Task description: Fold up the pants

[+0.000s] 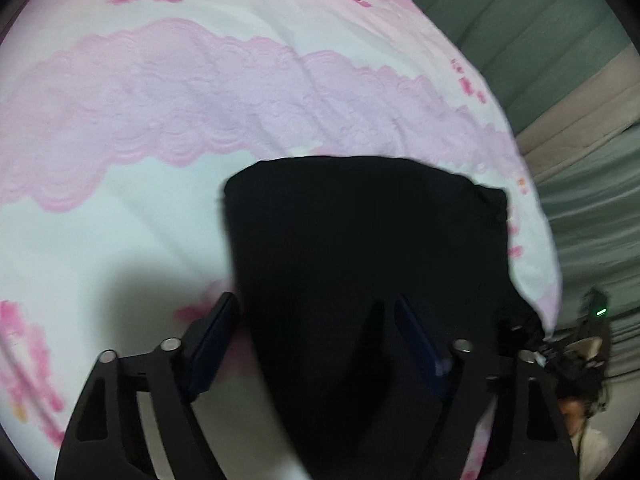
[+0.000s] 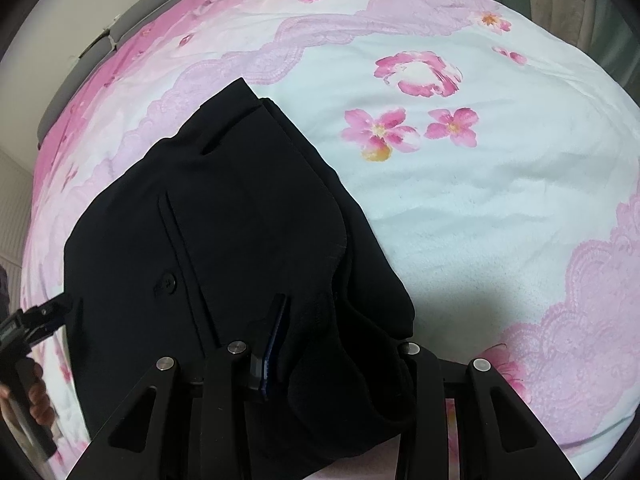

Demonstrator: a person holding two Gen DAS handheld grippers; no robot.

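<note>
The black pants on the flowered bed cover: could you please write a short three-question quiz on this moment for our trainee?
1. True or false: the black pants lie on a cover printed with pink flowers.
2. Which gripper has dark cloth bunched between its fingers? A) left gripper B) right gripper C) neither
3. What small round fastener shows on the pants in the right wrist view?

Key
1. True.
2. B. The left gripper's fingers stand apart, one over the pants and one at their edge.
3. A button.
</note>
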